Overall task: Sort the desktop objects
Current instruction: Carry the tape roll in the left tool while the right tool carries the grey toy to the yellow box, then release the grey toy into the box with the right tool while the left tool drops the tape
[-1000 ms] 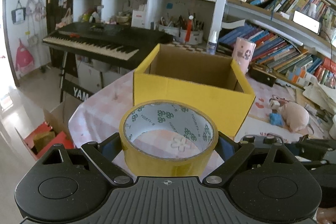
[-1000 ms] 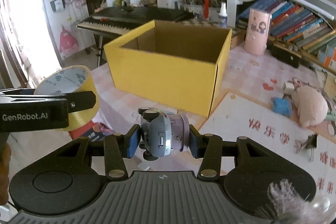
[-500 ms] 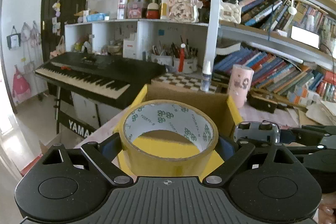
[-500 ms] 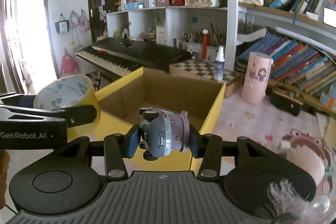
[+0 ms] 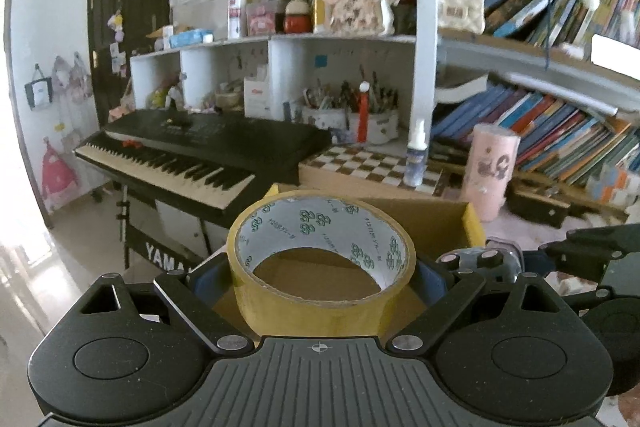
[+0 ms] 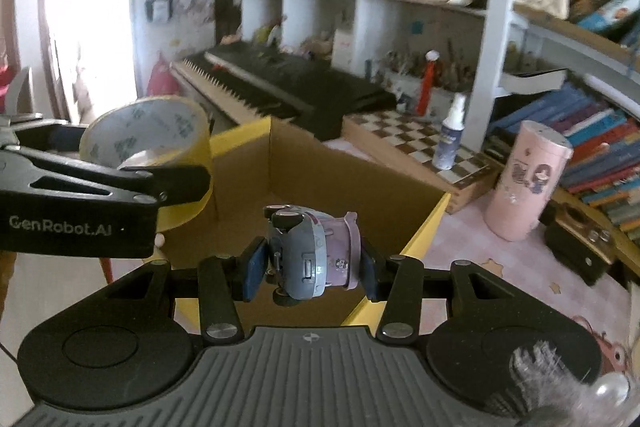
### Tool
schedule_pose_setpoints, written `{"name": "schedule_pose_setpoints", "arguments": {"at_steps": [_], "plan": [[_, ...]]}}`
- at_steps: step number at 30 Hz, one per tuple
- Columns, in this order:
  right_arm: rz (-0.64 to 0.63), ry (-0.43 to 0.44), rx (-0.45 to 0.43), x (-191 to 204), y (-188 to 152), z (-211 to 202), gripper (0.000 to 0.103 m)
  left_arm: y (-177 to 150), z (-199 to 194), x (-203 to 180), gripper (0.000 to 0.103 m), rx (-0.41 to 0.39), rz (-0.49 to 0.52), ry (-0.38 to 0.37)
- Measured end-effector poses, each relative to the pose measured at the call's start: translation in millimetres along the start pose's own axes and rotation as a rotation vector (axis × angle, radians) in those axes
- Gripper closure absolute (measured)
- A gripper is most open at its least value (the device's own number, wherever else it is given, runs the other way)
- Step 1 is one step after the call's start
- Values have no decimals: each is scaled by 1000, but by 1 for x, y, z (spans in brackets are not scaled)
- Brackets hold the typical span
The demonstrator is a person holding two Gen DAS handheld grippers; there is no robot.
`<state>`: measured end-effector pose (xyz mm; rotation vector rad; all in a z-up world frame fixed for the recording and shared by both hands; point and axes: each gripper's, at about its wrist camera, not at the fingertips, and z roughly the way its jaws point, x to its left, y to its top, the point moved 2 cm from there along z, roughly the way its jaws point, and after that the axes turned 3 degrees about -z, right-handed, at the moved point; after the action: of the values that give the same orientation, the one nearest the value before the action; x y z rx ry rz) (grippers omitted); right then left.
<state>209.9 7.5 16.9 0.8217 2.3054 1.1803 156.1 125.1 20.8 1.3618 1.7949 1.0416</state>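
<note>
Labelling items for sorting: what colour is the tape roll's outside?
Yellow; the tape roll shows best in the left wrist view.

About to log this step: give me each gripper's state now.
Left gripper: closed on the yellow tape roll.
Right gripper: closed on the small toy car.

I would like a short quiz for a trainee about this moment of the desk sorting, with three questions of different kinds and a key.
1. True or false: the left gripper holds a roll of yellow tape.
2. What is clamped in the right gripper? A) a spray bottle B) a small toy car C) a pink tumbler
3. Fill in: both grippers hang above the open yellow ______.

Key: 1 true. 2 B, the toy car. 3 cardboard box.
</note>
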Motion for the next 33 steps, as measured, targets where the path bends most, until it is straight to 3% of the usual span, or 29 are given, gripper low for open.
{"name": "schedule_pose_setpoints", "arguments": {"at_steps": [8,15,23,33], "plan": [[-119,85,91,-17,-3,43,59,-3,44,-17,10,113,45,39],[-343,154,137,-17,-4,58,59,-13,60,-31,10,213,46,69],[-530,111,150,-44,-7,79,59,-24,67,-40,9,307,44,85],[-623,113,153,-63,1,106,58,-25,75,-42,9,316,34,120]]}}
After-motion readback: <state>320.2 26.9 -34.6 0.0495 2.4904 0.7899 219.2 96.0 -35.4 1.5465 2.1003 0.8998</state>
